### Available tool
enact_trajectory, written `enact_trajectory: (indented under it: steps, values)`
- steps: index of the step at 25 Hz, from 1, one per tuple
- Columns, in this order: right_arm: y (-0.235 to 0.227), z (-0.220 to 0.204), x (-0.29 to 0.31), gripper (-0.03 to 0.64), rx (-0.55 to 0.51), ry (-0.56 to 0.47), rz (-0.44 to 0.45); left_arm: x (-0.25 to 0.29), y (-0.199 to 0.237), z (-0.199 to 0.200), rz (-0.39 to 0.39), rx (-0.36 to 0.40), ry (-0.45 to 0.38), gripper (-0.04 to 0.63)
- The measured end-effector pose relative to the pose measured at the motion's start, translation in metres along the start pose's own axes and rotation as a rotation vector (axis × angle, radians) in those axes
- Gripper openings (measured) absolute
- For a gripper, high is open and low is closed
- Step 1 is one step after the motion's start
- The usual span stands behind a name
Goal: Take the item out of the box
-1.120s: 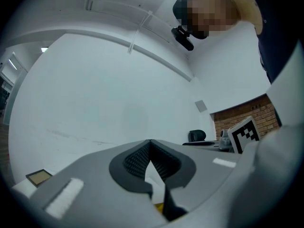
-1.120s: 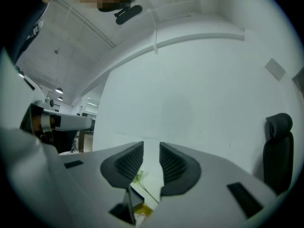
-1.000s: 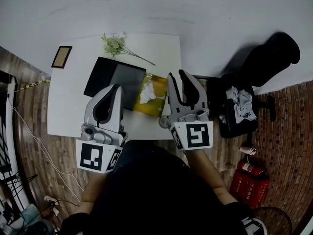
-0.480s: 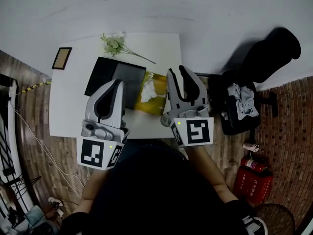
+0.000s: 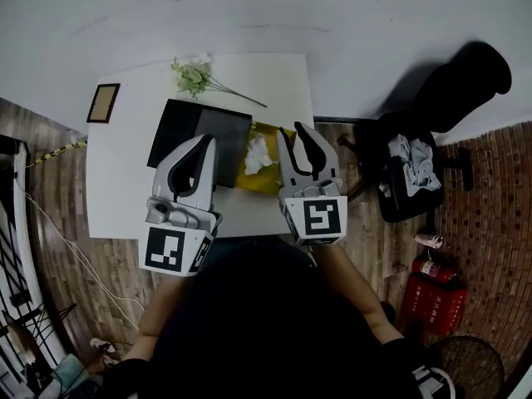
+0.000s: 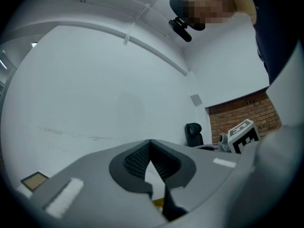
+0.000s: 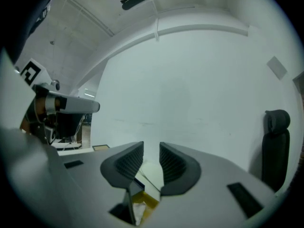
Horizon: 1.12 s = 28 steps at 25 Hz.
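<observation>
An open yellow box (image 5: 252, 175) lies on the white table (image 5: 116, 189), with a crumpled white item (image 5: 258, 150) inside it. My right gripper (image 5: 293, 133) hovers at the box's right side. Its jaws stand apart with nothing between them. In the right gripper view, the box (image 7: 148, 201) and the white item (image 7: 136, 213) show low down, under that gripper (image 7: 151, 148). My left gripper (image 5: 202, 145) hangs over a flat black case (image 5: 189, 127) left of the box. In the left gripper view, this gripper (image 6: 150, 144) has its fingertips together and holds nothing.
A green flower sprig (image 5: 199, 77) lies at the table's far side and a small framed picture (image 5: 103, 102) near its left corner. A black chair (image 5: 416, 177) with cloth on it stands right of the table. Red fire extinguishers (image 5: 432, 298) sit on the wooden floor.
Both grippers have sunk toward the table. The right one has also shifted left, closer to the yellow box. Neither pair of jaws has changed.
</observation>
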State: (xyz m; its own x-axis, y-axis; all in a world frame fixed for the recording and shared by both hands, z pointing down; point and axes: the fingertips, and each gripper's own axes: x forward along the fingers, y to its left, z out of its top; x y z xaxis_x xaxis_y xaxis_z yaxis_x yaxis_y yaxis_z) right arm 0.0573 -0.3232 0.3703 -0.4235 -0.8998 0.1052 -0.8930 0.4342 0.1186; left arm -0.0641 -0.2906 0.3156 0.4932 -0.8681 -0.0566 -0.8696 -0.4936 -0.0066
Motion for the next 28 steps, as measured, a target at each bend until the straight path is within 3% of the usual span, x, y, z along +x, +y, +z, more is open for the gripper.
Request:
enact_trajectory:
  steps: [5,13,28]
  values:
    - [0.005,-0.047,0.009,0.097,-0.042,0.108,0.001,0.002,0.006,-0.02,-0.016,-0.006,0.04,0.011]
    - [0.014,-0.109,0.018,0.097,-0.006,0.242,0.016,0.007,0.013,-0.049,-0.025,-0.013,0.099,0.011]
    - [0.038,-0.186,0.03,0.103,0.051,0.458,0.099,0.011,0.014,-0.075,-0.047,-0.03,0.168,0.011]
